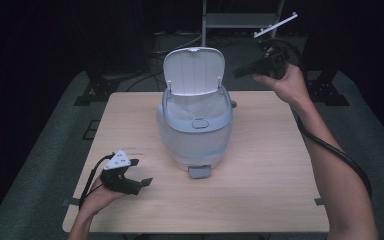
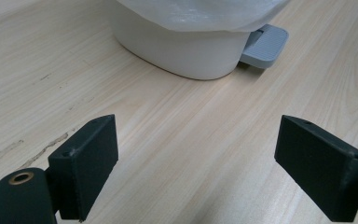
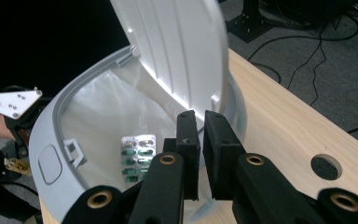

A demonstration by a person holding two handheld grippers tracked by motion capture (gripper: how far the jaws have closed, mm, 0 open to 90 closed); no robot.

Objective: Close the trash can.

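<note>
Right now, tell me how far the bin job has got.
Done: the blister pack lies inside the lined bin. In hand: nothing; the right gripper is nearly shut and empty behind the bin, the left gripper open on the table. Left: likely closing the raised lid.

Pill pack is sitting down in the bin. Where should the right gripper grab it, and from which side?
Judging by its pose, take the pill pack by its upper short edge, coming straight down through the bin's open mouth. It lies flat against the liner, so a thin edge suits the jaws; the raised lid blocks the back.
</note>
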